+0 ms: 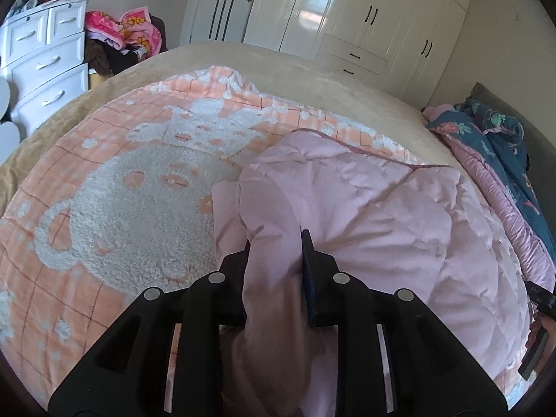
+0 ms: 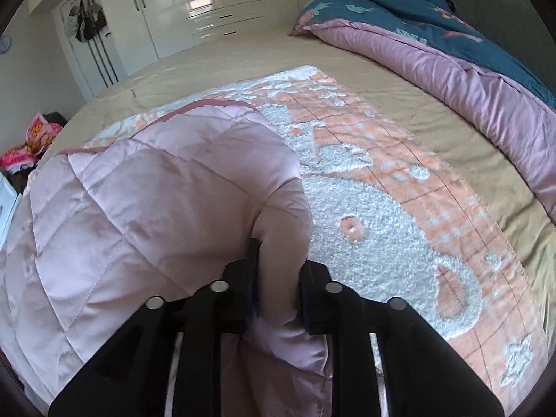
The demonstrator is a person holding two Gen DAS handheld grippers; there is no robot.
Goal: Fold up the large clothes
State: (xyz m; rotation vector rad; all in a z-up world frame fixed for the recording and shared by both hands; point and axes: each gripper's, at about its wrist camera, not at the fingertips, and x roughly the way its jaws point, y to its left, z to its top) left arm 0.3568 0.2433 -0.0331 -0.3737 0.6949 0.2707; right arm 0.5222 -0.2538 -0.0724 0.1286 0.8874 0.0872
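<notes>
Left wrist: both grippers tilt downward — left gripper (image 1: 274, 243) and right gripper (image 2: 278, 257) clamp pink quilt (image 1: 365, 215).

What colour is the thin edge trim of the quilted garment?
Dusty rose, darker than the pale pink quilted garment; the right wrist view shows it best.

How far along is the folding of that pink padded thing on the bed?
Partly done, it seems. The pink quilted garment is already doubled over on the orange towel blanket. In hand: the left claw and right claw each have a bunch of its near edge between their fingers. Left: it is bulging and rounded, so flattening and probably another fold remain.
</notes>
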